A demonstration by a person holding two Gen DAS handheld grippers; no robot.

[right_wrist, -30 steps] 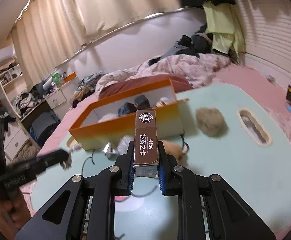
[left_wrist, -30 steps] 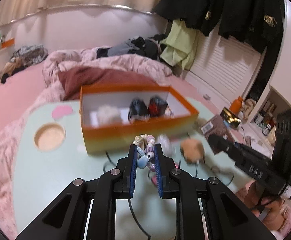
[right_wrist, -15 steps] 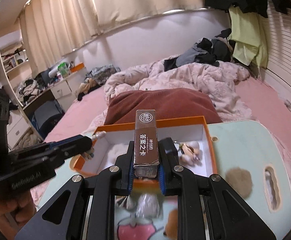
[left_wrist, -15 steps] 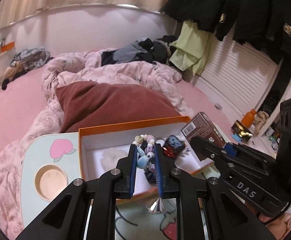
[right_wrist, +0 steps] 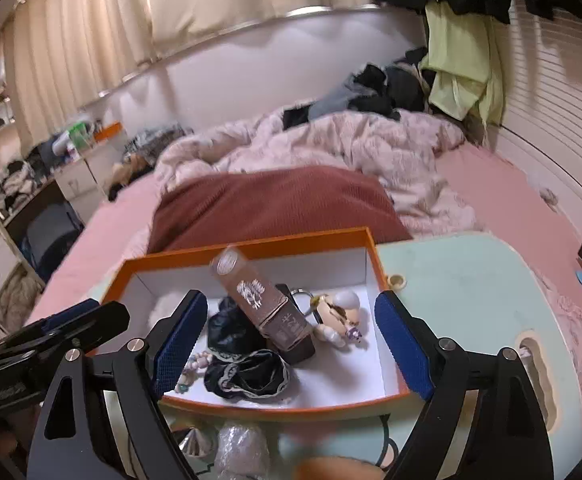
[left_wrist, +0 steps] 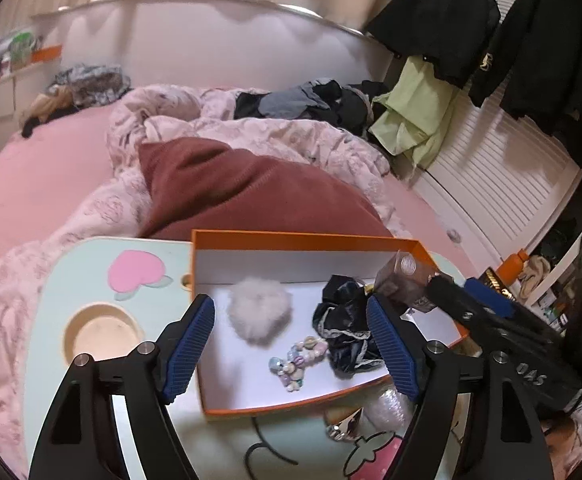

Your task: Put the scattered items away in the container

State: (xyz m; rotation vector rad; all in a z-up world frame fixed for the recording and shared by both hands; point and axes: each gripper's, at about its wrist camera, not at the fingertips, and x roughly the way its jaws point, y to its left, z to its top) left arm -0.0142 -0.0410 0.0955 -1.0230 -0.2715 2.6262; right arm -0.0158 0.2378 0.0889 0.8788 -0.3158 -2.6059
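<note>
Both my grippers hang over the orange box (left_wrist: 291, 240) on the tray table (left_wrist: 71, 280). My left gripper (left_wrist: 291, 340) has just spread open; the bead bracelet (left_wrist: 299, 360) lies loose on the box floor beside a pompom (left_wrist: 259, 312) and scrunchie (left_wrist: 347, 332). My right gripper (right_wrist: 287, 344) has just opened too; the brown carton (right_wrist: 263, 304) sits tilted in the box, free of the pads.

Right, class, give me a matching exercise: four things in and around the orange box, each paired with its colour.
Things:
1. fluffy pompom
2. card pack
3. scrunchie
4. gripper pads

Colours:
A. brown
B. blue
C. pale grey-white
D. black

Pairs: 1-C, 2-A, 3-D, 4-B
</note>
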